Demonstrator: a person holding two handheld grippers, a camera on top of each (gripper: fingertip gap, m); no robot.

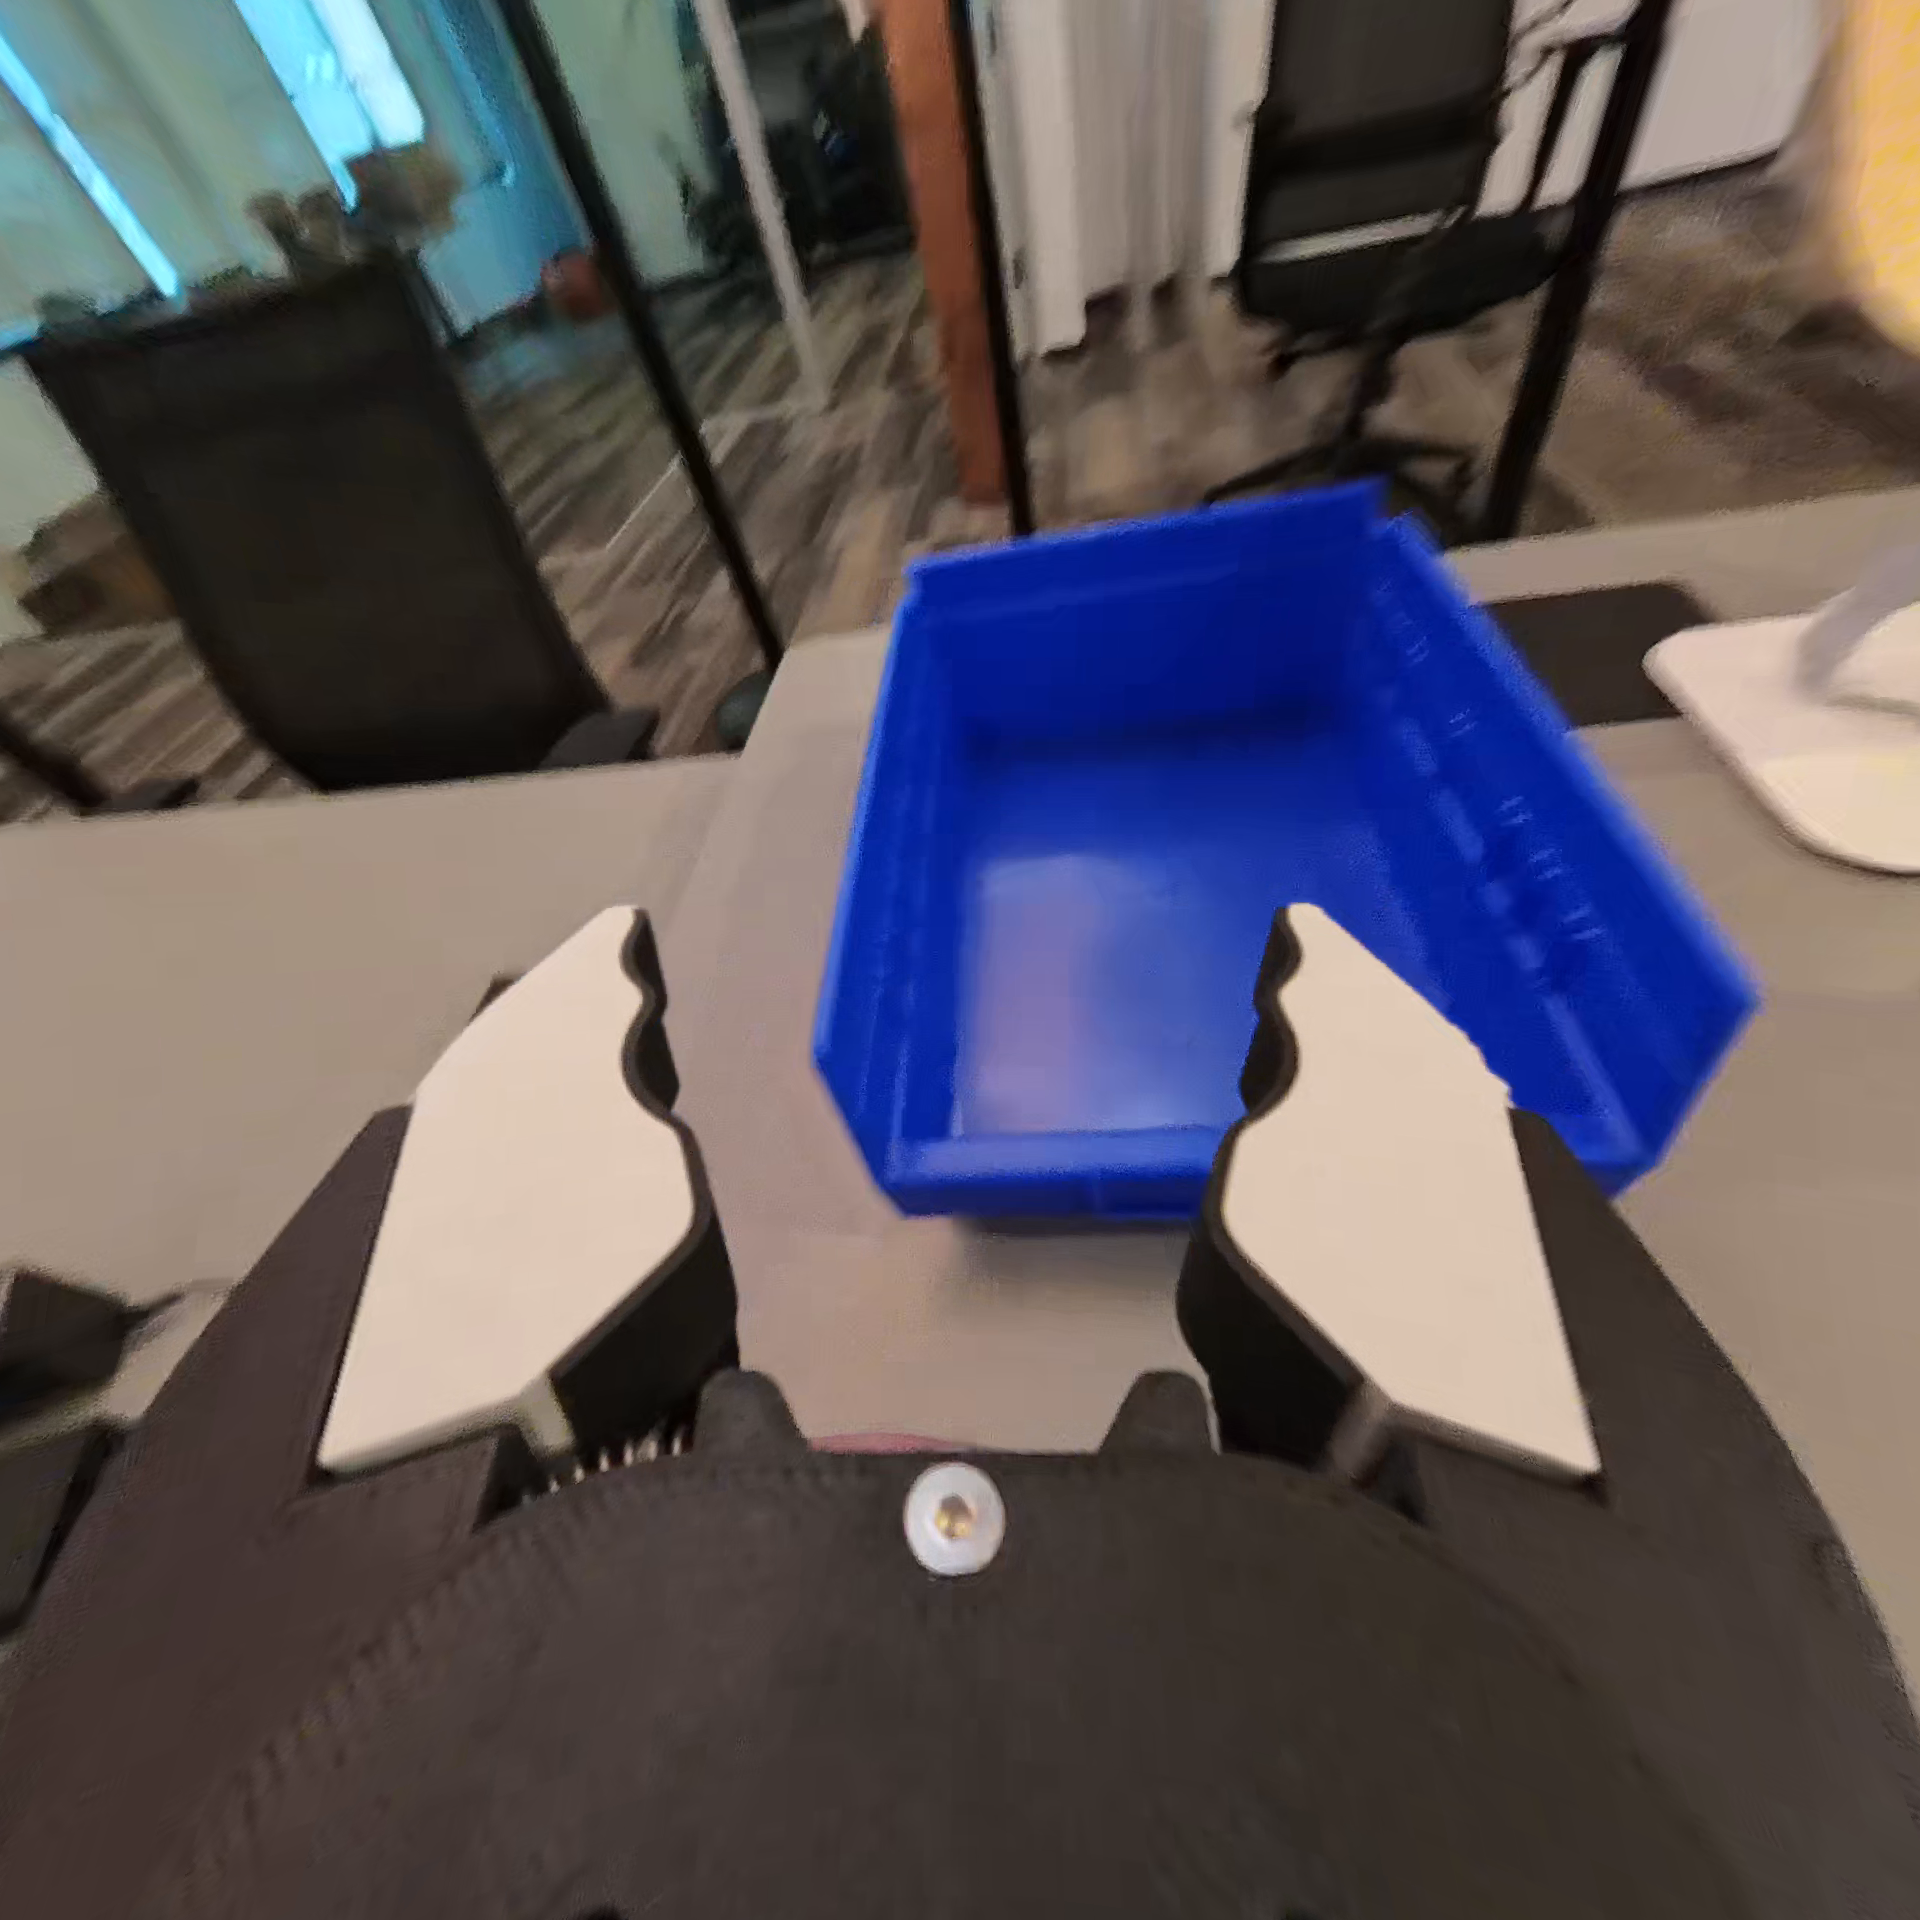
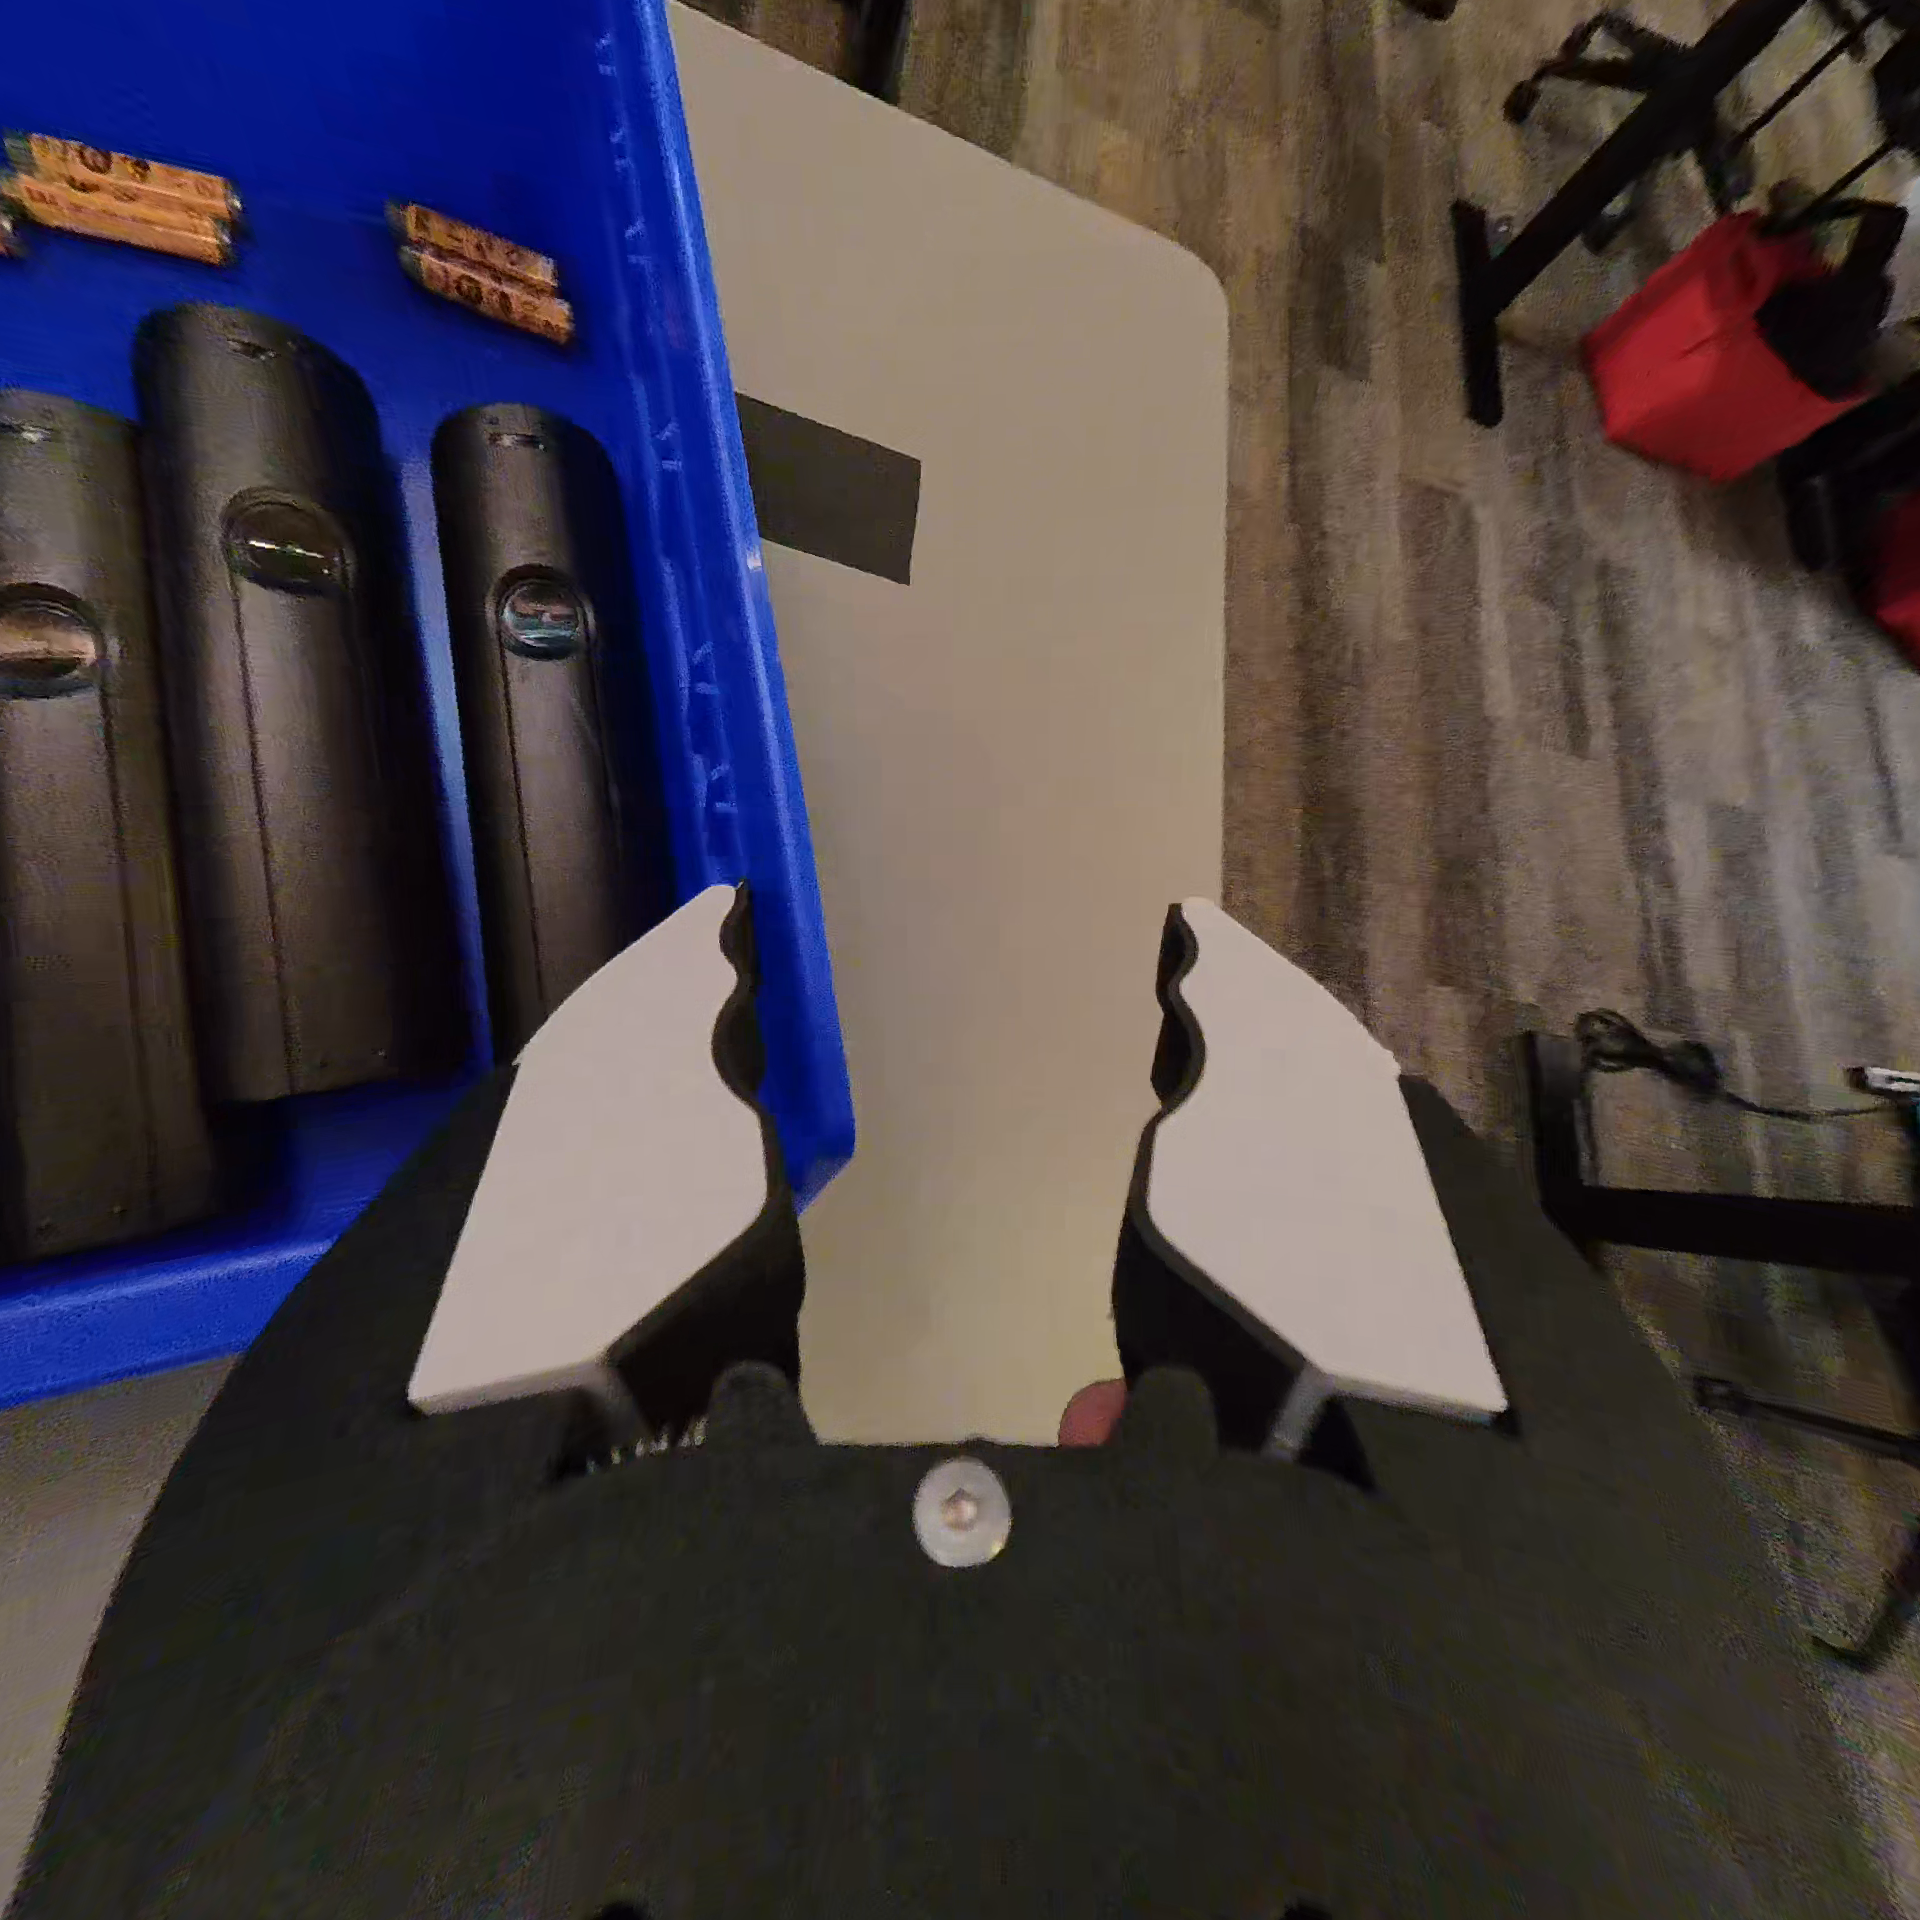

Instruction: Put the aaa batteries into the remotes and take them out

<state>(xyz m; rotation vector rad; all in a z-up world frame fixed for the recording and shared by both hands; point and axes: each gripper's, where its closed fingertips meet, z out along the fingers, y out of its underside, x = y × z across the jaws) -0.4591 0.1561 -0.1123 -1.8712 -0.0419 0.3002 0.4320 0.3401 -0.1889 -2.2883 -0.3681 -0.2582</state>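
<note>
Your left gripper (image 1: pixel 961 925) is spread wide with nothing in it, touching nothing, hanging over the grey table (image 1: pixel 312 987) just short of a blue bin (image 1: pixel 1226 644) that looks bare inside apart from a pale blurry patch on its floor, too smeared to call. A white base (image 1: pixel 1797 748) sits on the table off to its right, with black chairs behind. Your right gripper (image 2: pixel 956 899) is also released, fingers wide apart and holding nothing, hovering over bare table (image 2: pixel 987 623) right beside a second blue bin's wall (image 2: pixel 717 623). The remotes (image 2: pixel 281 707) are in that bin to the left of the fingers: three black ones lying side by side, backs up, long axes running away from you, covers seemingly on. The batteries (image 2: pixel 483 272) lie past the remotes' far ends, in small pairs, long axes roughly crosswise. A black tape strip (image 2: pixel 831 488) sticks out from under the bin, and a red bag (image 2: pixel 1704 353) sits on the floor far right.
</note>
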